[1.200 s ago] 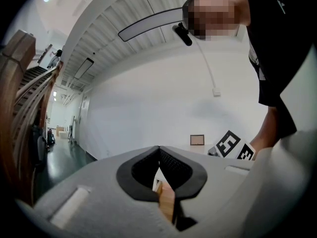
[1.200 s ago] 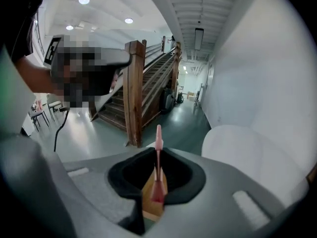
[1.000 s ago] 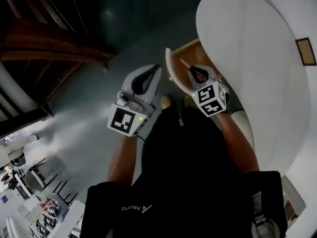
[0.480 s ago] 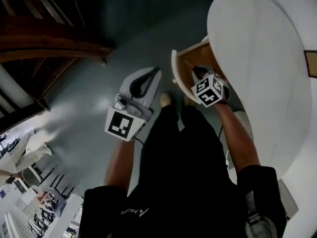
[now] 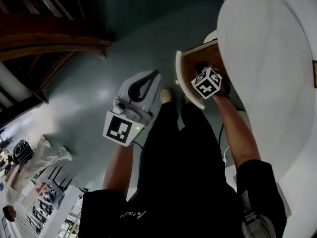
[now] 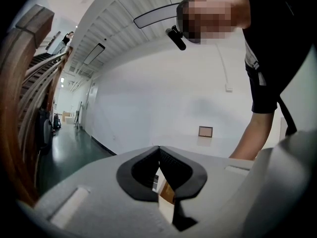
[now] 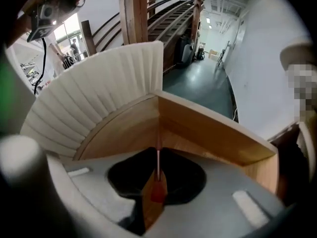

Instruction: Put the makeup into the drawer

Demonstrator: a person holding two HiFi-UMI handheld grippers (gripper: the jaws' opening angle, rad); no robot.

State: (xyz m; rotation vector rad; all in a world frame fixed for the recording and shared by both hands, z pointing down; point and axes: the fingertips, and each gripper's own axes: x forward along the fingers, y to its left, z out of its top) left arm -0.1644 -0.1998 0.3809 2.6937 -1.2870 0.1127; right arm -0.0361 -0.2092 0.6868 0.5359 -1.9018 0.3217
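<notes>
The drawer stands pulled out of the white round cabinet, with a curved white front and a wooden inside. My right gripper points steeply down into it, marker cube on top. In the right gripper view its jaws are shut on a thin makeup pencil with a red end, held over the drawer's wooden corner. My left gripper hangs to the left of the drawer over the floor, roughly level. Its pads meet at the tips with nothing between them.
The white cabinet top fills the right side. The person's black trousers and shoes are directly below, just beside the drawer front. A dark green floor spreads left, and a wooden staircase runs along the upper left.
My right gripper has dropped and tipped downward into the drawer, carrying the makeup pencil. The left gripper has sunk a little and stays shut.
</notes>
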